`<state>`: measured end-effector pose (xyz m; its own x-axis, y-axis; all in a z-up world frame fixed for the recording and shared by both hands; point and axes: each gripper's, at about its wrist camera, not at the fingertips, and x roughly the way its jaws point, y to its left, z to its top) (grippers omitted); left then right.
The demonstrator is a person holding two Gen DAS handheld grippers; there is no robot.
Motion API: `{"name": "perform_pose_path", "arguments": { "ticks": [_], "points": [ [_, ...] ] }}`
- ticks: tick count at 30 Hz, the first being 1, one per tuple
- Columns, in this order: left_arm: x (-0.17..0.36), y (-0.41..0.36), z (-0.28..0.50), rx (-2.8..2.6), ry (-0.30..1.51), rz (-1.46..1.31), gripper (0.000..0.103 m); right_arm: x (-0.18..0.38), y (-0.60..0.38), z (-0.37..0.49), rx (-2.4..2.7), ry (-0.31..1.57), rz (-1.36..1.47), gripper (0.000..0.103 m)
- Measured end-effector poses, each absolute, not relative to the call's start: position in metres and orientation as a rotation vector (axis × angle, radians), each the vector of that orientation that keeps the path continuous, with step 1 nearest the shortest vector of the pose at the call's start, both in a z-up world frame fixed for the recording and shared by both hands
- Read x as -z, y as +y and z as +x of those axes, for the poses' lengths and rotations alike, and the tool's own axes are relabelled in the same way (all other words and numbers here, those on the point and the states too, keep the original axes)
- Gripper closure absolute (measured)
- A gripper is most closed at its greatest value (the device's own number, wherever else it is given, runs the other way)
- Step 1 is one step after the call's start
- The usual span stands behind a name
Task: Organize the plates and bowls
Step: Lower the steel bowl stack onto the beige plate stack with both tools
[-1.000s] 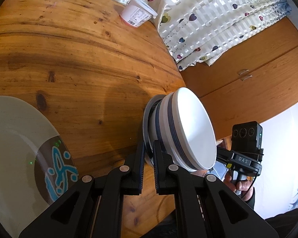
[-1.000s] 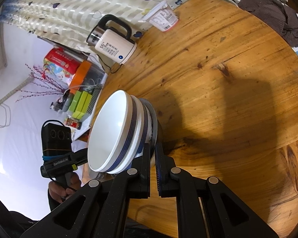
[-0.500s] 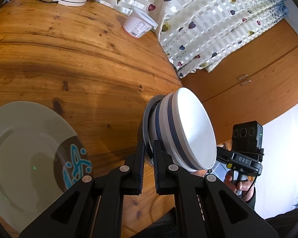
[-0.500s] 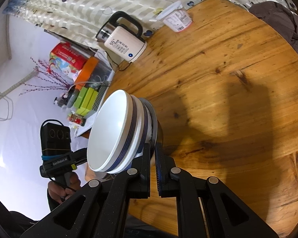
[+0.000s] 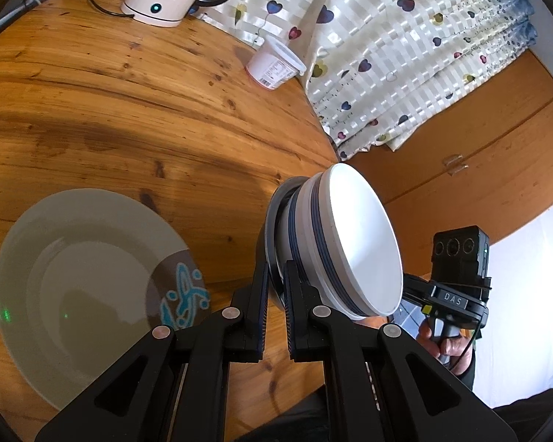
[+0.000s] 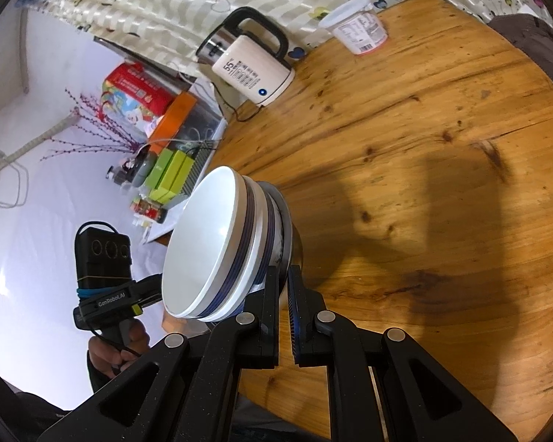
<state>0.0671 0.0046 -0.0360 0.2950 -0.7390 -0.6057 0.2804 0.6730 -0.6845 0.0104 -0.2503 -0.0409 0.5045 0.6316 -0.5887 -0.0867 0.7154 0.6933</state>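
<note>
I see both grippers clamped on one stack of bowls, tipped on edge above the wooden desk. The left gripper pinches its rim at lower centre; the right gripper does likewise, fingers narrow. A grey plate lies on the desk at lower left, apart from the stack. A kettle stands at the top.
</note>
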Motion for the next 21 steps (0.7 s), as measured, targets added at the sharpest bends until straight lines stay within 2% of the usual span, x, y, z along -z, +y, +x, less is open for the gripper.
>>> {"name": "perform_pose_path", "arguments": {
  "ticks": [21],
  "points": [
    [0.036,0.055,0.049,0.64,1.031,-0.55,0.097,0.037,-0.201,0.032,-0.542,0.988,0.6,0.096]
  ]
}}
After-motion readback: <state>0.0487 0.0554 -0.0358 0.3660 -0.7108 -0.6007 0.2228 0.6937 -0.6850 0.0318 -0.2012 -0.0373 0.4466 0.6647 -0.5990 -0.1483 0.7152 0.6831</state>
